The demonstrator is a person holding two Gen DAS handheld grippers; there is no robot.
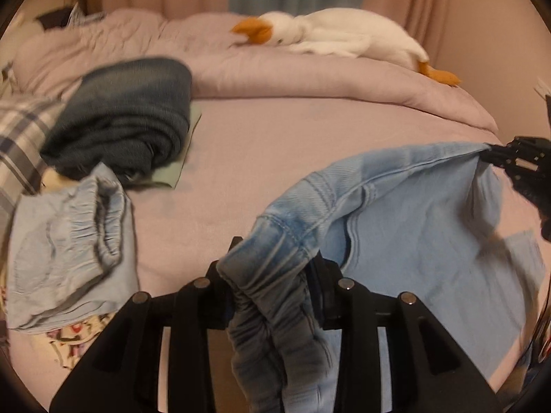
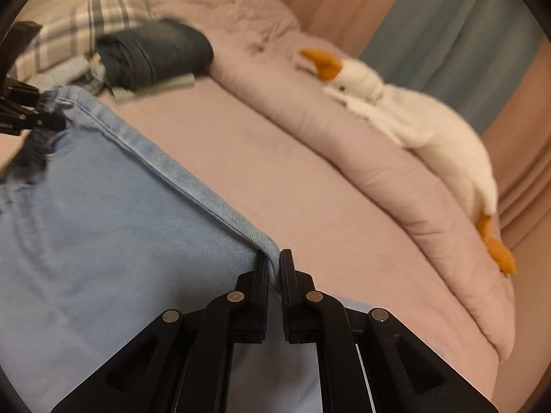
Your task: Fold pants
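Light blue jeans [image 1: 413,227] hang stretched between my two grippers above the pink bed [image 1: 258,158]. My left gripper [image 1: 272,268] is shut on the bunched elastic waistband end, which drapes over its fingers. My right gripper [image 2: 273,261] is shut on the jeans' hem corner [image 2: 265,241]; it also shows at the right edge of the left wrist view [image 1: 496,158]. The jeans fill the lower left of the right wrist view [image 2: 103,223], with the left gripper [image 2: 44,120] at the far left there.
A folded light blue garment [image 1: 69,247] lies at the left, behind it a dark folded garment [image 1: 124,117] and plaid cloth [image 1: 20,130]. A white plush goose [image 1: 337,34] lies on the rolled pink duvet [image 1: 310,75] at the back. Curtains hang behind.
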